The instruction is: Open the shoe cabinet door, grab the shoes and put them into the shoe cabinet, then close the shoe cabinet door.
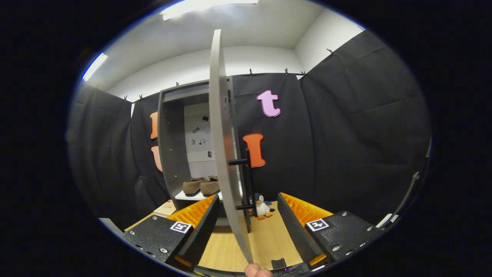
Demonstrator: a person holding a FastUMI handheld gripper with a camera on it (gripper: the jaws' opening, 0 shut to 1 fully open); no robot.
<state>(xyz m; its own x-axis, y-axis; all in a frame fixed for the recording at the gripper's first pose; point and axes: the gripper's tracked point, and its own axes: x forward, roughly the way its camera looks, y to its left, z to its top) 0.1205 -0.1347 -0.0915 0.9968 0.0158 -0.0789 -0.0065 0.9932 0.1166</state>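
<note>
I keep my gripper released, fingers straddling the door edge; shoes sit inside the cabinet, so closing remains.

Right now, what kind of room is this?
Probably a recording booth, not a home: black cloth walls, a grey shoe cabinet holding brown shoes, a toy penguin. The open hand-held gripper straddles the door.
</note>
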